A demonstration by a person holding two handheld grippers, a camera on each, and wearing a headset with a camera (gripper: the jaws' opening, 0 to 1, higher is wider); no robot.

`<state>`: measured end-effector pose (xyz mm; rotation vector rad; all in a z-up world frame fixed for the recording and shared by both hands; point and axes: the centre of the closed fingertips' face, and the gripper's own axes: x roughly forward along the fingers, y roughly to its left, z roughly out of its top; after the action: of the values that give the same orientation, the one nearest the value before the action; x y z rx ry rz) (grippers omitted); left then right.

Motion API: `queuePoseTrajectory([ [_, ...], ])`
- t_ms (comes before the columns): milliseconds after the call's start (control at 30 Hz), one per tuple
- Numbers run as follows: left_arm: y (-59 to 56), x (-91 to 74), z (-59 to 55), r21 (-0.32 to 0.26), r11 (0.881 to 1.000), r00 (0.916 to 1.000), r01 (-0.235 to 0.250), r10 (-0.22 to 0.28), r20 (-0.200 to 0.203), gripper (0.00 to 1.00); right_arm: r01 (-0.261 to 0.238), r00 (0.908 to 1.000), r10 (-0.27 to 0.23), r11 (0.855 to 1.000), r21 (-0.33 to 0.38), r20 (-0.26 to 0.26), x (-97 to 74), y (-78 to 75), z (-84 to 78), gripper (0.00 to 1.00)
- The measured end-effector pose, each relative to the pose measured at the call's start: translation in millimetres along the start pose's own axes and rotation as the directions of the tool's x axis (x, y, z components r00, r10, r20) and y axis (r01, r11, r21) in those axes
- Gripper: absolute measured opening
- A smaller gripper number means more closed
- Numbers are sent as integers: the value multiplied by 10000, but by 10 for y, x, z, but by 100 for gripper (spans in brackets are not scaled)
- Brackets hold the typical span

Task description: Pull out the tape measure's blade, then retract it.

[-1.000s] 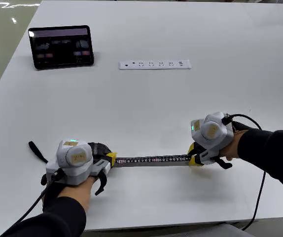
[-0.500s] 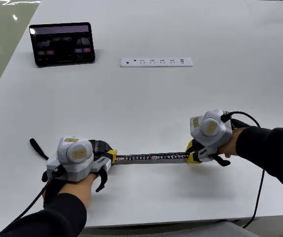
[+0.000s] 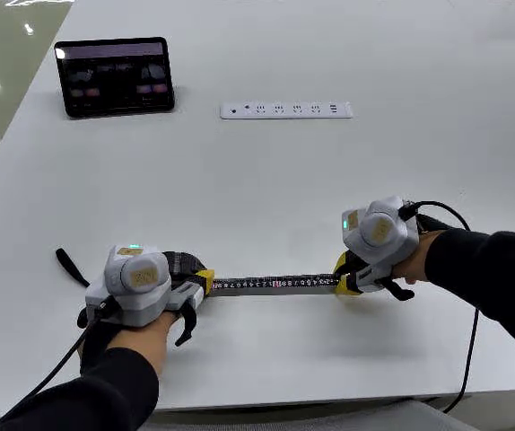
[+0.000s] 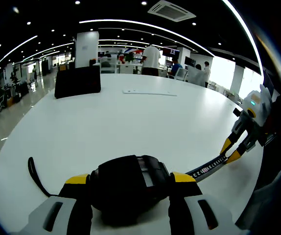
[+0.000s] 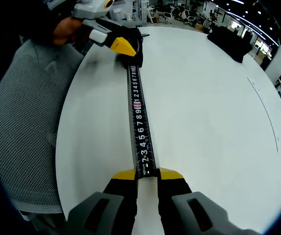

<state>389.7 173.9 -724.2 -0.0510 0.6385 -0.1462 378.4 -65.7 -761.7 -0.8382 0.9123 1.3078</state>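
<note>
The black tape measure case [image 4: 129, 186] rests on the white table, and my left gripper [image 4: 130, 179] is shut on its two sides. In the head view the case [image 3: 181, 268] sits at the lower left, partly hidden by the left gripper [image 3: 196, 285]. Its dark blade [image 3: 274, 285] with white numerals lies flat on the table and runs right to my right gripper [image 3: 341, 281]. In the right gripper view the blade [image 5: 139, 125] stretches away from me, its tip pinched between the shut right gripper [image 5: 146, 174]. A black wrist strap [image 3: 67, 268] trails left of the case.
A dark tablet [image 3: 114, 75] stands at the back left of the white table [image 3: 266, 193]. A white power strip [image 3: 286, 110] lies at the back centre. The table's front edge runs just below both hands. A black cable [image 3: 469, 359] hangs off the right gripper.
The right gripper has moved a little left toward the case, and the exposed blade is slightly shorter. The left gripper stays shut on the case.
</note>
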Motion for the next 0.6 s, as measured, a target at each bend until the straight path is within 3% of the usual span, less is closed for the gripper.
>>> queuePoseTrajectory([
  [600,1,-2,0,-119,9999,10000,27,-27,1,59,32,9998,-32,10000,20,208,34,7,90,10],
])
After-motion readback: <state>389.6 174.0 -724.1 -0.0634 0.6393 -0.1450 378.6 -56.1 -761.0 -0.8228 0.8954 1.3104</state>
